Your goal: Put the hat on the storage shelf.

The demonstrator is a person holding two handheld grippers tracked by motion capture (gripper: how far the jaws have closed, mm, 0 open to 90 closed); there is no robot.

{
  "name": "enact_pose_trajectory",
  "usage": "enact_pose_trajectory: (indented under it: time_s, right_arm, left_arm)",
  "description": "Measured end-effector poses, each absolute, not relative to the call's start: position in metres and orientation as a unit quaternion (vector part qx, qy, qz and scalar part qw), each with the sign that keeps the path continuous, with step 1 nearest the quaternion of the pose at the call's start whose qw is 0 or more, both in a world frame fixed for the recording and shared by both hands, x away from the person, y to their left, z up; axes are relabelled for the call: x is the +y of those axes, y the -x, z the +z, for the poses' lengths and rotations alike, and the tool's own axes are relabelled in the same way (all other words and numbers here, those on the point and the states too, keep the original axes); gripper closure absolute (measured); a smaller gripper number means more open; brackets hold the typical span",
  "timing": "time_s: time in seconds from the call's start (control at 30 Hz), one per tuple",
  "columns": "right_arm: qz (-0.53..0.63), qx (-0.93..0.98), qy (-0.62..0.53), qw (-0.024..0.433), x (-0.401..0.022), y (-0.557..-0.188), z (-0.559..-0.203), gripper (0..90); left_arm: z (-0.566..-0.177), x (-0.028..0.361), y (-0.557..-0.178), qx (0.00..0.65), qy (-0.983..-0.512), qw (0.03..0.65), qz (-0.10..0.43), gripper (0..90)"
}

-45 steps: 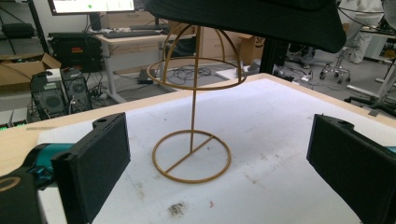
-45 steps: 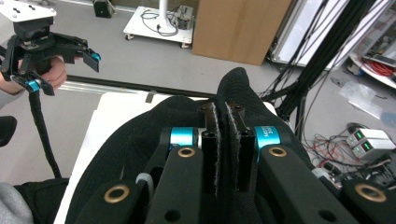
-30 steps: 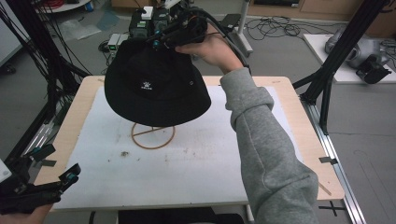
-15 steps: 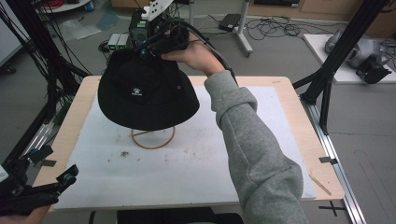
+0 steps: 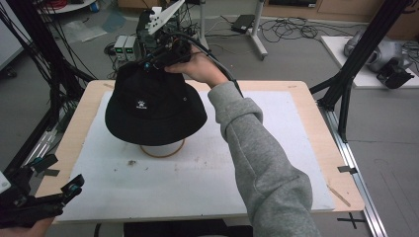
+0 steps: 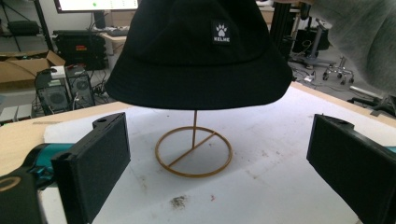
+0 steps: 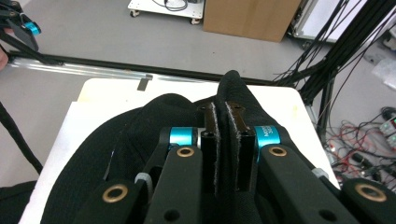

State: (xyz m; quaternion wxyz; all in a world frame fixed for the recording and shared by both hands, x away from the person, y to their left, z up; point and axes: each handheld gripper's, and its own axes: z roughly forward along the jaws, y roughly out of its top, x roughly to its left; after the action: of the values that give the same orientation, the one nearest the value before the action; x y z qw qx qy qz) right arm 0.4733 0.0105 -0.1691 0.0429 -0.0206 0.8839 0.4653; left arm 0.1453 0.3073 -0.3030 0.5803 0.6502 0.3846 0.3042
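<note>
A person's right gripper (image 5: 157, 60), jaws clenched on a fold of the crown, holds a black cloth bucket hat (image 5: 154, 106) over a thin brass-coloured wire stand (image 5: 163, 149) at the table's far left. The hat looks close to seated; the next move likely calls for settling it squarely, then letting go. The left gripper (image 5: 62, 195), jaws released and empty, waits at the near left corner. Its view shows the stand's upright rod (image 6: 194, 128) under the brim; the right gripper view shows pinched fabric (image 7: 227, 135).
</note>
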Motion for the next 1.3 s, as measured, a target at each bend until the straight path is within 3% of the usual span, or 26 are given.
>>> enact_pose_trajectory:
  time_s: [0.57, 0.83, 0.97, 1.3]
  right_arm:
    - [0.472, 0.881, 0.006, 0.023, 0.006, -0.476, -0.184, 84.2]
    - [0.485, 0.874, -0.008, 0.022, 0.004, -0.476, -0.181, 72.4]
    - [0.487, 0.873, -0.019, 0.03, 0.003, -0.475, -0.179, 61.0]
    - [0.517, 0.851, -0.068, 0.054, -0.003, -0.474, -0.174, 10.9]
  left_arm:
    - [-0.304, 0.305, -0.147, 0.384, -0.654, 0.578, 0.302, 6.3]
    - [-0.303, 0.305, -0.147, 0.383, -0.653, 0.579, 0.302, 6.3]
    - [-0.303, 0.303, -0.147, 0.382, -0.656, 0.576, 0.302, 6.3]
    - [-0.303, 0.302, -0.147, 0.382, -0.656, 0.577, 0.301, 6.3]
